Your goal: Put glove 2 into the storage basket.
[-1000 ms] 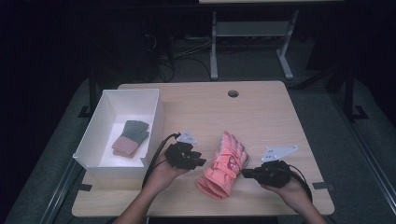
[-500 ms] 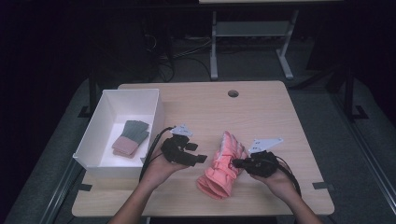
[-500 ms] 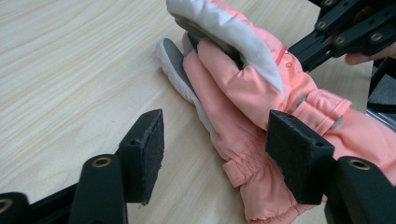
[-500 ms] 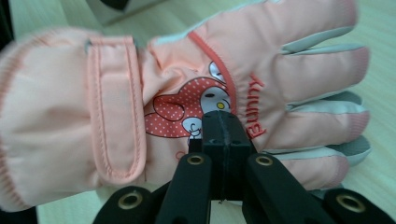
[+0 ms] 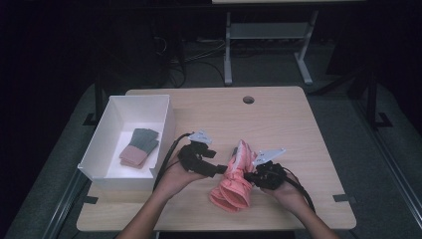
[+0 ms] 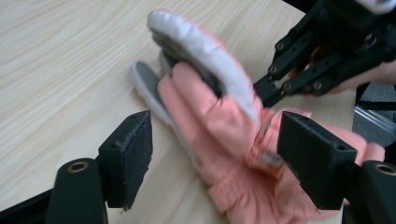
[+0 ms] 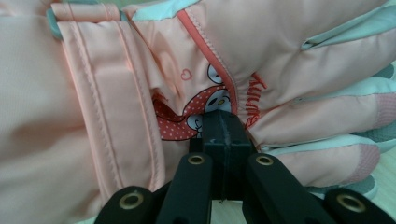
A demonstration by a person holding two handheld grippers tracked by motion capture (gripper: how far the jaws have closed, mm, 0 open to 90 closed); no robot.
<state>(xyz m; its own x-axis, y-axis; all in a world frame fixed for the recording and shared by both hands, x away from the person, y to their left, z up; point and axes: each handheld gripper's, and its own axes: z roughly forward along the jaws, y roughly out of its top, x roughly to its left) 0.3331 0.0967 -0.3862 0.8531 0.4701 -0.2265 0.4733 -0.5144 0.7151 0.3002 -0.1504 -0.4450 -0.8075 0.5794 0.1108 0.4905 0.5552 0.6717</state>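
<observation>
While the right hand-held gripper (image 7: 223, 140) pinches the pink glove (image 5: 233, 179), the left hand-held gripper (image 6: 210, 168) gapes.

1. The pink glove (image 7: 140, 93) is padded, quilted cloth with a faint sheen, stitched seams and a printed cartoon patch.
2. Its fingertips (image 6: 196, 42) look like pale grey, matt cloth, though blur makes this uncertain.
3. The left claw (image 6: 215, 163) is matt black plastic with rough-textured pads (image 6: 317, 163) and brass-coloured rivets.
4. The worktop (image 5: 278, 119) is smooth, light wood-grain laminate.
5. The white box (image 5: 164, 124) appears matt.
</observation>
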